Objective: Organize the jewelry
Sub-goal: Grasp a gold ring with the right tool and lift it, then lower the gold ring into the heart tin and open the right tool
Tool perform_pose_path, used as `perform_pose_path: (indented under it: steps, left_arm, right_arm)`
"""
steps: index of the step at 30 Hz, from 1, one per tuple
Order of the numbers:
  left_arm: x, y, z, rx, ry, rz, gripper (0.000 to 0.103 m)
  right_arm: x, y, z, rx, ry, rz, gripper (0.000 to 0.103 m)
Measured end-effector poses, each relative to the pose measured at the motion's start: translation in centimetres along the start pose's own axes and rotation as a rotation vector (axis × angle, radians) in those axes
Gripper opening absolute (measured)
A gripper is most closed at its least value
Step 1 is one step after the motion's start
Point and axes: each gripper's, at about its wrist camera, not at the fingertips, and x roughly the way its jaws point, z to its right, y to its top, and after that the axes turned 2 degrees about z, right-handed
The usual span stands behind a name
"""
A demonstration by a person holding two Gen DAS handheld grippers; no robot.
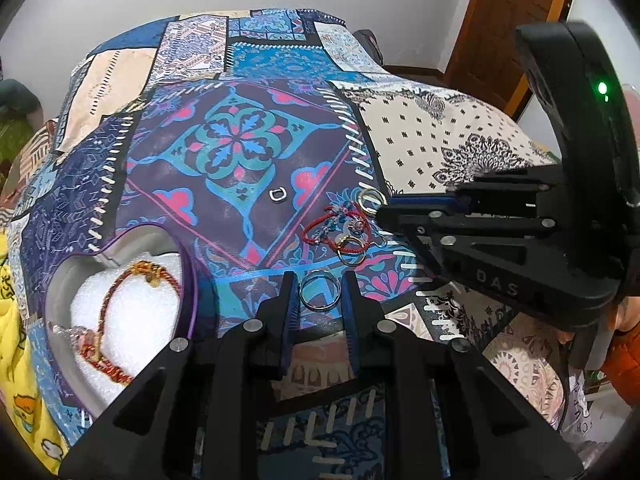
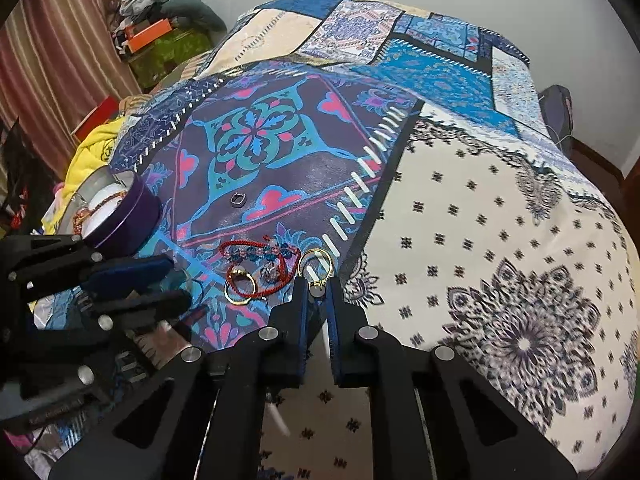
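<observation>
A: What worries you here?

B: The left gripper [image 1: 319, 292] has its jaws apart on either side of a silver ring [image 1: 320, 290] lying flat on the quilt [image 1: 420, 140]. I'd say a thin band on soft cloth could tip or skid out when the jaws close, or the fingers could pinch fabric with it.

A: And the other side?

B: The right gripper [image 2: 318, 288] has a narrow gap between its jaws, with the clasp of a gold hoop [image 2: 317, 262] at the tips. Whether it actually grips, I cannot tell. That hoop lies against the tangle [image 2: 260, 258] of red cord and beads, so lifting might drag the whole knot.

A: How does the ring look?

B: Plain, shiny, wide-banded, just right of the heart box [image 1: 120, 312], which has bracelets on white foam. A small silver link [image 1: 277, 194] sits beyond the ring, well apart.
</observation>
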Motion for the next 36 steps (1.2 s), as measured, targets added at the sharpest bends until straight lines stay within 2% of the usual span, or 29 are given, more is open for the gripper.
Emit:
perform_pose_path:
  steps: [11,21,29,36]
  left_arm:
    - [-4.6,0.5,-0.7,-0.014,0.036,0.090,0.021]
    - [-10.1,0.6,-2.1,-0.045,0.085,0.193,0.021]
    - [-13.4,0.3,-4.0,-0.067,0.117,0.257,0.021]
    - [-15.1,0.0,-6.1,-0.088,0.139,0.291,0.021]
  right_arm:
    - [-5.1,0.9,-1.3,0.001,-0.008,0.100,0.008]
    - [-9.0,2.4,-4.6,-0.029,0.006,0.209,0.008]
    - [-10.2,3.3,-8.0,-0.062,0.034,0.257,0.008]
    - [-9.4,4.1,-10.2,-0.081,0.067,0.262,0.008]
